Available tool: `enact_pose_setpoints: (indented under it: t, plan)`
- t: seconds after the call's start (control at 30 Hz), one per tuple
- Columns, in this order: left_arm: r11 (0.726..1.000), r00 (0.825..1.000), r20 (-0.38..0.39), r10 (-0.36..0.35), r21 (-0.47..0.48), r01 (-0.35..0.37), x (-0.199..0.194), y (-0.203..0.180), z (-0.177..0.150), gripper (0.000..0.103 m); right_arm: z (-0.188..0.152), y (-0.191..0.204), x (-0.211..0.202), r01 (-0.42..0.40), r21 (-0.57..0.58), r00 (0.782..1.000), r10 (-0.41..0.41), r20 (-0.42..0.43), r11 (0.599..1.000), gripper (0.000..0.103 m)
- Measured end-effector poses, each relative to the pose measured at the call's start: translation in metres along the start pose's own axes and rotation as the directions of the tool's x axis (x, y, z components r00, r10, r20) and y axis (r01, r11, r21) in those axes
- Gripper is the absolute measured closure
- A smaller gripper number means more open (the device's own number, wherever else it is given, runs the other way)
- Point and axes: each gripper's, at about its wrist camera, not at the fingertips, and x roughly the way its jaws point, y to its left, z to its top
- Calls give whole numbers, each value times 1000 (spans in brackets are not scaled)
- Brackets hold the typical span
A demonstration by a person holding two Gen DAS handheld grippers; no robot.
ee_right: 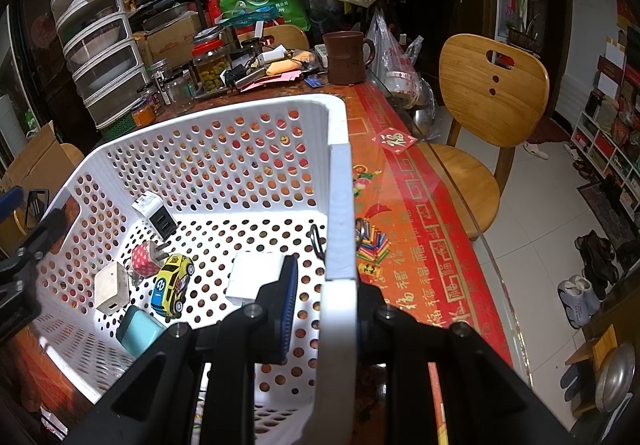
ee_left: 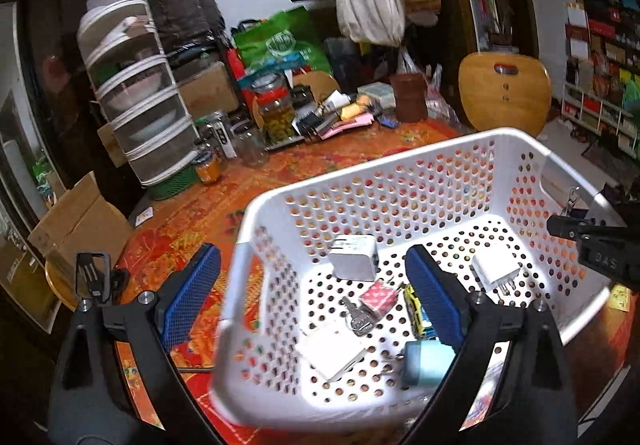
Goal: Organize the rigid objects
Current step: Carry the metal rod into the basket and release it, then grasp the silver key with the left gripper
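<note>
A white perforated basket (ee_left: 400, 181) is seen on a table (ee_right: 420, 213) covered by a red and orange patterned cloth. Inside it, small rigid objects are gathered on the floor: a white charger with 2 ports (ee_right: 154, 215), a second white charger (ee_left: 496, 271), a white cube adapter (ee_right: 110, 287), a red dotted plug (ee_right: 144, 259), a yellow toy car (ee_right: 172, 281), a teal block (ee_right: 140, 327) and a key (ee_left: 356, 319). The left claw (ee_left: 312, 297) is held wide apart and empty, its 2 blue pads straddling the basket's near corner, 1 outside the wall and 1 above the contents. The right claw (ee_right: 326, 309) is clamped tight on the basket's side wall, 1 pad inside and the other hidden behind the wall. The sorting appears well advanced, since these objects already lie in the basket. A bunch of coloured sticks (ee_right: 374, 241) is left on the cloth just outside. Jars and clutter are seen farther back, with a wooden chair (ee_right: 492, 93) beyond.
</note>
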Motion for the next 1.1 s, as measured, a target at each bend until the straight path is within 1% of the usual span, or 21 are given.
enact_pose_setpoints:
  t: [0.1, 0.13, 0.23, 0.3, 0.33, 0.4, 0.47, 0.5, 0.53, 0.6, 0.67, 0.7, 0.77, 0.8, 0.87, 0.9, 0.93, 0.97, 1.03, 1.1]
  plan:
    - [998, 1000, 22, 19, -62, -18, -18, 37, -8, 4, 0, 0, 0, 1, -2, 1000, -1, 0, 1000, 82]
    - [995, 999, 29, 39, -96, -36, -25, 57, -13, 0, 0, 0, 0, 1, -1, 1000, -1, 0, 1000, 82]
    - [984, 996, 13, 93, -157, -90, -32, 109, -29, 1, 0, 0, 0, 1, -1, 1000, -1, 0, 1000, 82]
    - [975, 991, -30, 130, -180, -134, -24, 144, -47, 1, 0, 0, 0, 1, -1, 1000, -1, 0, 1000, 82]
    - [975, 990, -60, 130, -176, -139, -17, 158, -56, 1, 0, 0, 0, 1, -1, 1000, -1, 0, 1000, 82]
    - [981, 980, -162, 119, -132, -141, 11, 179, -79, 1, 0, 0, 0, 1, 0, 1000, -1, 0, 1000, 82]
    - [989, 970, -221, 98, -88, -120, 35, 186, -98, 4, -1, 0, 0, 2, -1, 1000, -2, 0, 1000, 82]
    - [993, 967, -242, 79, -72, -99, 44, 185, -105, 8, -1, 0, 0, 1, 0, 1000, -1, 1, 1000, 82]
    - [998, 961, -274, 42, -41, -56, 57, 181, -116, 13, 0, 0, 0, 0, -1, 1000, 0, 1, 1000, 82]
    - [1000, 952, -306, 4, 0, -4, 74, 174, -127, 17, 0, -1, 0, 1, -2, 1000, -1, 0, 1000, 82]
    - [999, 946, -324, -29, 31, 41, 88, 163, -131, 17, 0, 0, 0, 2, -3, 1000, -2, -1, 1000, 82]
    - [997, 940, -337, -52, 40, 69, 95, 159, -133, 17, 0, -1, 0, 2, -3, 1000, -2, -1, 1000, 82]
    - [994, 925, -374, -68, 58, 97, 110, 153, -140, 19, 0, -1, 0, 3, -6, 1000, -3, -1, 1000, 82]
    - [993, 929, -360, -89, 41, 111, 112, 152, -138, 25, 0, -1, 0, 3, -7, 1000, -3, -1, 1000, 82]
    - [989, 911, -386, -145, -22, 148, 123, 159, -136, 43, 0, -1, 0, 3, -5, 1000, -3, -1, 1000, 82]
    - [984, 904, -388, -179, -52, 172, 127, 161, -136, 64, 0, -1, 0, 3, -5, 1000, -3, -1, 1000, 82]
    - [980, 899, -390, -198, -71, 185, 131, 163, -136, 77, 0, -1, 0, 3, -4, 1000, -3, -1, 1000, 82]
    - [979, 896, -395, -204, -80, 187, 132, 161, -136, 79, 0, -1, 0, 3, -4, 1000, -3, -1, 1000, 82]
    - [981, 896, -400, -191, -53, 186, 130, 153, -134, 97, 0, -1, 0, 4, -6, 1000, -4, -1, 1000, 82]
    - [987, 906, -397, -147, -2, 159, 126, 144, -133, 98, 0, -1, 0, 3, -5, 1000, -3, -1, 1000, 82]
